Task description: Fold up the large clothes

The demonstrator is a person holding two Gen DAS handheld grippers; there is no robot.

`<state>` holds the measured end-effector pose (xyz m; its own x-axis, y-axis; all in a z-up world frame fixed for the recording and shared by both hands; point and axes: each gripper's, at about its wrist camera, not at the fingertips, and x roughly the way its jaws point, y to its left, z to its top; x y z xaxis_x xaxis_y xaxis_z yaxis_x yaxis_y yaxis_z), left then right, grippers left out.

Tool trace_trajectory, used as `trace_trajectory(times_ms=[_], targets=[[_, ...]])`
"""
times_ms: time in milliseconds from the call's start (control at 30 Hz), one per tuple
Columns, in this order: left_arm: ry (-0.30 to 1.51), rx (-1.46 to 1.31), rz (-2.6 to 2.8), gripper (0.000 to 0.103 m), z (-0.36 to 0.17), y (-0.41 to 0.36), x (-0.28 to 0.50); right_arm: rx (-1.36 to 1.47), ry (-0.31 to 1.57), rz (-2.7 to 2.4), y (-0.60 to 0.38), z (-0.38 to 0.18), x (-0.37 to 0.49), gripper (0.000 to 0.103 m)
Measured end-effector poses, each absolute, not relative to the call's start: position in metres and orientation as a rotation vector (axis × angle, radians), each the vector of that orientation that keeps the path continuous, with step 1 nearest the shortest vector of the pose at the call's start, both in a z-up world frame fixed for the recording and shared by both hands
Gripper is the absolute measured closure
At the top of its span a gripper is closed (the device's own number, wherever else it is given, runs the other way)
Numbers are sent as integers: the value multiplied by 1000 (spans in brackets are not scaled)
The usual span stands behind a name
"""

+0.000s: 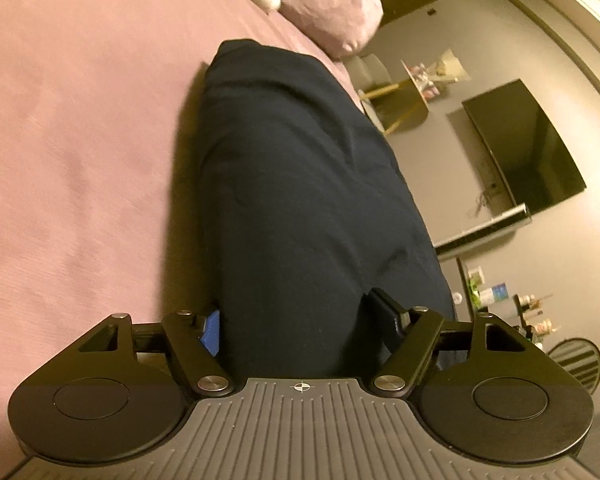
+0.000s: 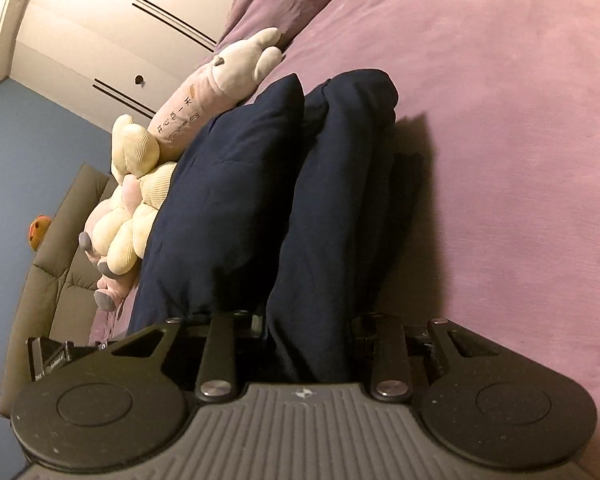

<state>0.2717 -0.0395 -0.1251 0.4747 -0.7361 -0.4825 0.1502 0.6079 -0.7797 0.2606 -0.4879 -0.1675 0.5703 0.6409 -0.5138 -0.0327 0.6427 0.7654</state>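
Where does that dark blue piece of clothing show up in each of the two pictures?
Left wrist view: the navy garment fills the centre, running up from between the claw's fingers.
Right wrist view: navy garment, centre, in two bunched folds.
Shared landmark: the purple bedspread beneath it.

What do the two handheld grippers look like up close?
Both the left gripper and the right gripper have a grey ribbed body, two round black discs, black link arms with silver bolts, and a small crosshair mark. The left one shows blue finger pads.
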Motion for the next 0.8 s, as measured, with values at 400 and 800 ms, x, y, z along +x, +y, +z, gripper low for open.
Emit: trace_trajectory(times_ms=[400,800], targets=[[801,-747,-378,26,-111,86,238,746,964,635,-351,-169,298,71],[748,-722,-237,19,-109,103,194,705,921,506,-344,-151,273,45]])
